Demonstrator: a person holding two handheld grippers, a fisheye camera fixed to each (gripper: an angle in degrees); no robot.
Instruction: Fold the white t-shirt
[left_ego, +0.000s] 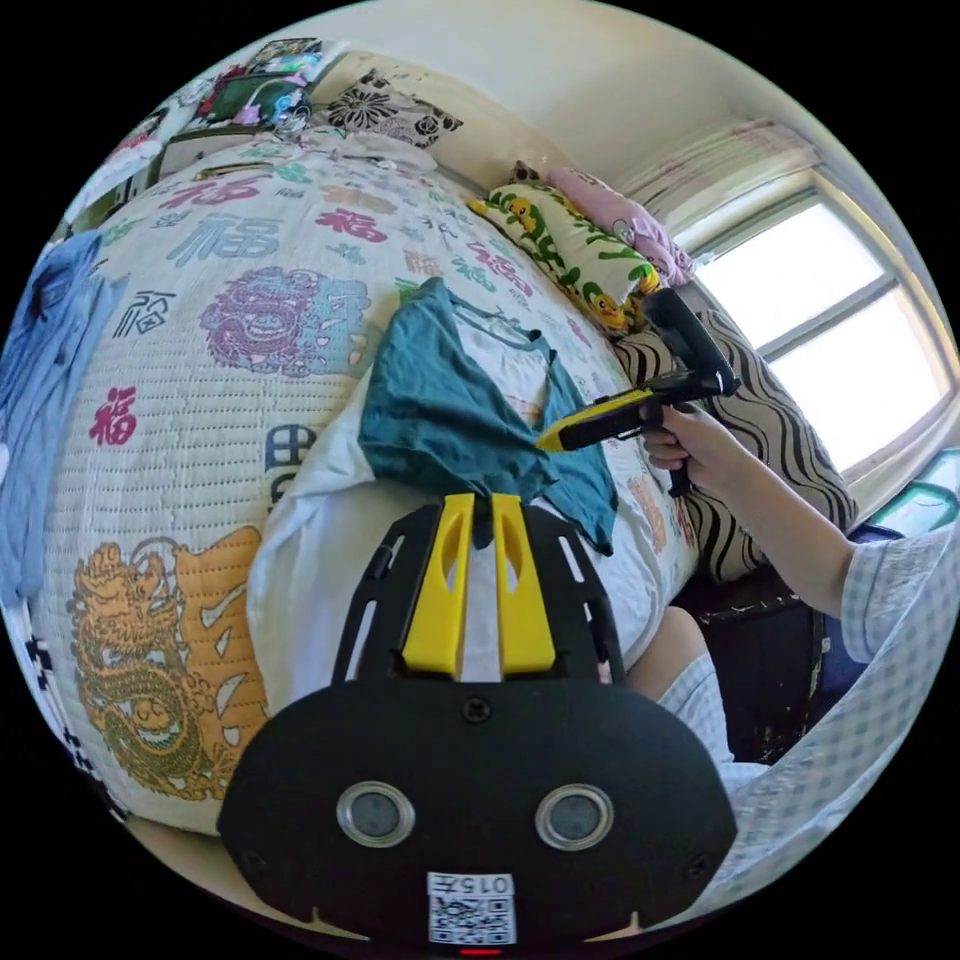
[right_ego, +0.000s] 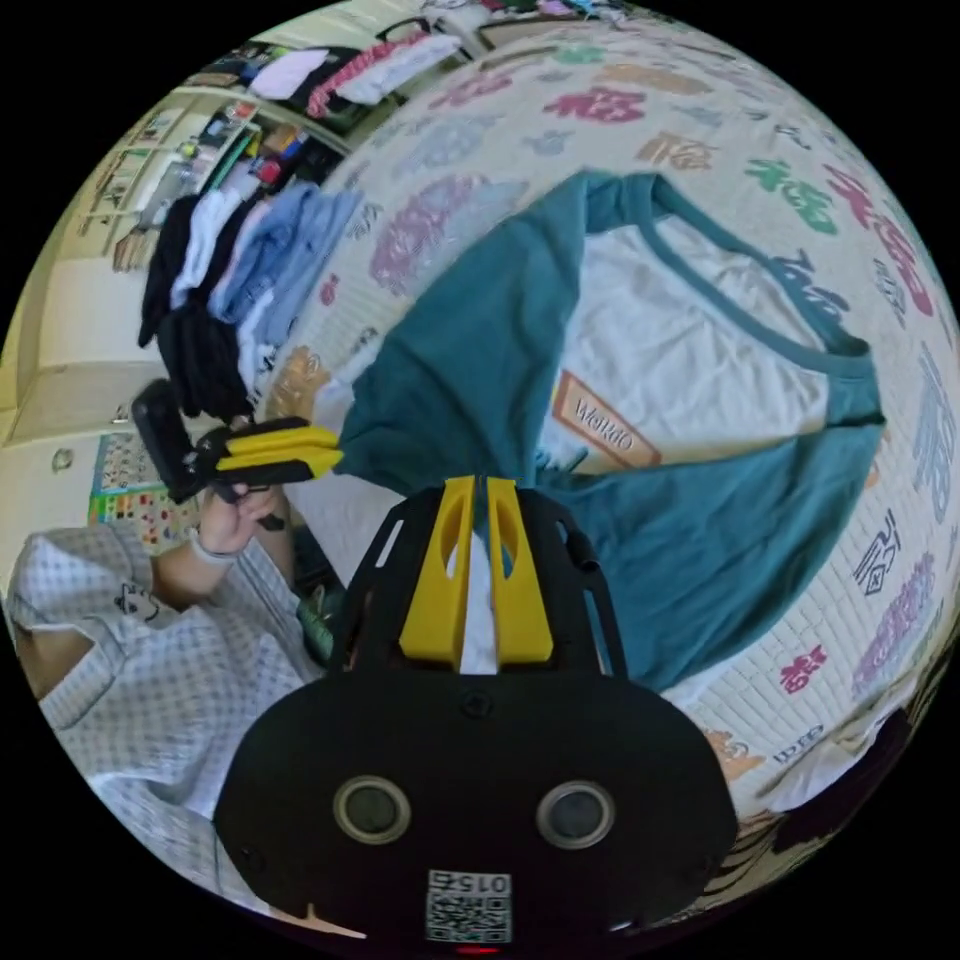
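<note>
Left gripper (left_ego: 480, 505) has its yellow jaws pinched on the teal sleeve edge of the white t-shirt (left_ego: 470, 420), which lies on the patterned bedspread (left_ego: 200, 330) just ahead of it. Off to its right, the right gripper (left_ego: 560, 432) clamps the same sleeve fabric. In the right gripper view, the right gripper (right_ego: 485, 490) is pressed together on teal cloth, shirt (right_ego: 680, 370) spread beyond.

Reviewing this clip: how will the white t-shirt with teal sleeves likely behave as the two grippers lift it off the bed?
The white t-shirt with teal sleeves probably drapes limply: its sleeve already folds over where the left gripper and right gripper pinch it. It looks thin and light. The textured quilted bedcover may drag slightly on it.
</note>
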